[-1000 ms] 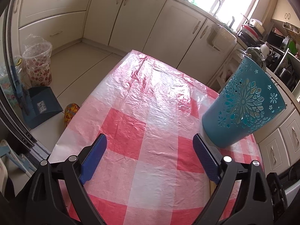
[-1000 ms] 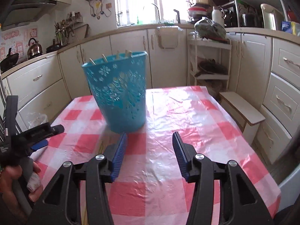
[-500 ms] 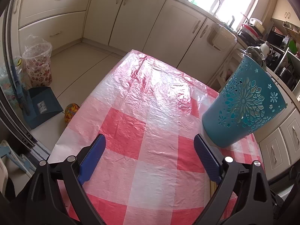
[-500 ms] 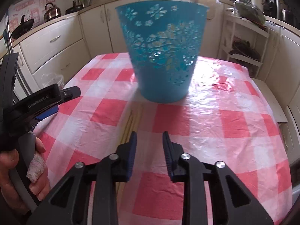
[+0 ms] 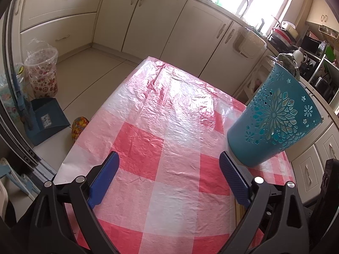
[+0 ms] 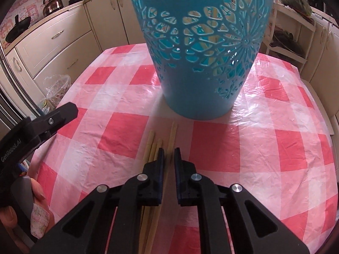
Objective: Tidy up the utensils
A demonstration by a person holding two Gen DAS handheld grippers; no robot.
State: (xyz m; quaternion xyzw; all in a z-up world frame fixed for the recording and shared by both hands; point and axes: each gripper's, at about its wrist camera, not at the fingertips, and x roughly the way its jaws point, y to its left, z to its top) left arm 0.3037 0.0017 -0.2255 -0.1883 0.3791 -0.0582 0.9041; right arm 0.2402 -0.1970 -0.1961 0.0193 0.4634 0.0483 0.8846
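A teal cut-out basket (image 6: 201, 48) stands upright on the red-and-white checked tablecloth (image 6: 118, 135); wooden sticks show through its holes. Several pale wooden chopsticks (image 6: 172, 136) lie on the cloth just in front of the basket, pointing at it. My right gripper (image 6: 168, 151) is low over them with its jaws nearly shut around one chopstick; I cannot tell whether the pads touch it. My left gripper (image 5: 167, 169) is wide open and empty above the cloth, with the basket (image 5: 273, 116) to its right. The left gripper also shows at the left edge of the right wrist view (image 6: 42, 124).
Cream kitchen cabinets (image 5: 169, 27) run around the table. On the floor to the left are a floral bin with a plastic liner (image 5: 41, 74) and a blue dustpan (image 5: 47, 120). A white shelf rack (image 6: 290, 31) stands at the back right. The table edge (image 5: 70, 158) is near the left gripper.
My right gripper has moved forward and down toward the basket and closed its jaws from wide open to a narrow gap over the chopsticks. The left gripper has hardly moved.
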